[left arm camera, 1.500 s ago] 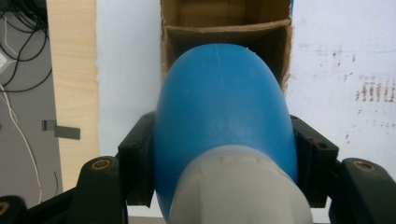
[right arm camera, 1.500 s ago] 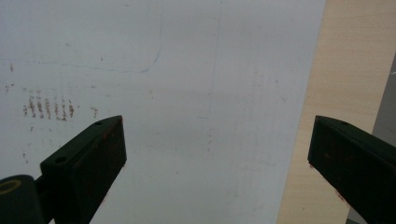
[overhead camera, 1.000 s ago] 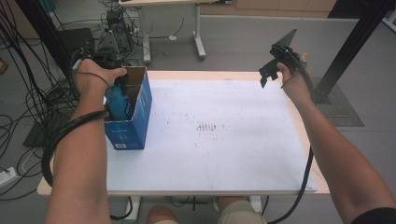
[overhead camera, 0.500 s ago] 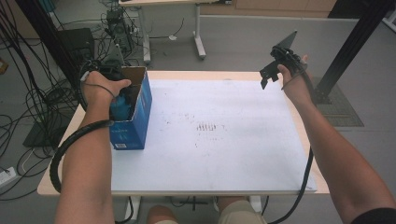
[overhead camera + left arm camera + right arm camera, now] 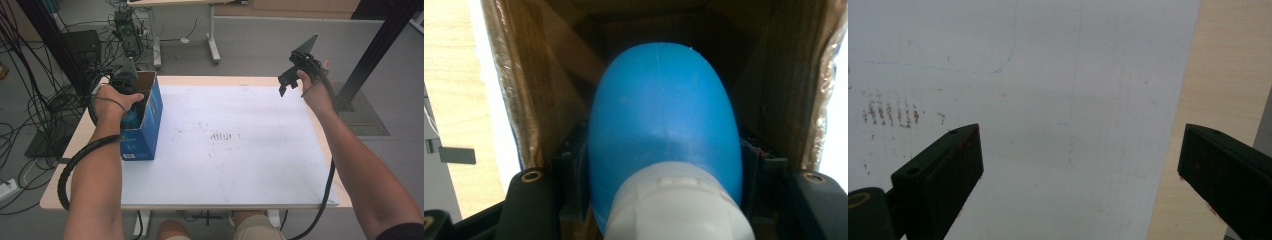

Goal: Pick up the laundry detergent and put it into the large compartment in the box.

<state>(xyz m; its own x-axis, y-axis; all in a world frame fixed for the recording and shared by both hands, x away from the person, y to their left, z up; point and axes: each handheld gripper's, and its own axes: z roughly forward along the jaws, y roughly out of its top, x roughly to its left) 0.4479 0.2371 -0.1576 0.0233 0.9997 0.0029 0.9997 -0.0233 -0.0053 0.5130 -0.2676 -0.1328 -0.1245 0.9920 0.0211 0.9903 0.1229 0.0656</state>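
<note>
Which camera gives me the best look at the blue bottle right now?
The left gripper view: the blue bottle sits between the jaws, inside the cardboard box. The high view catches a blue sliver under the hand.

Lab, cable tangles [image 5: 30, 100], black frame posts [image 5: 372, 55], bare worktable [image 5: 240, 145]

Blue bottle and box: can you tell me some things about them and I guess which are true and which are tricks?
1. The left gripper is shut on the blue bottle. True.
2. The bottle is down inside the cardboard box. True.
3. The right gripper holds a red cup. False: its jaws stand open with nothing between them.
4. The box stands in the middle of the white mat. False: it stands at the mat's left edge.
</note>
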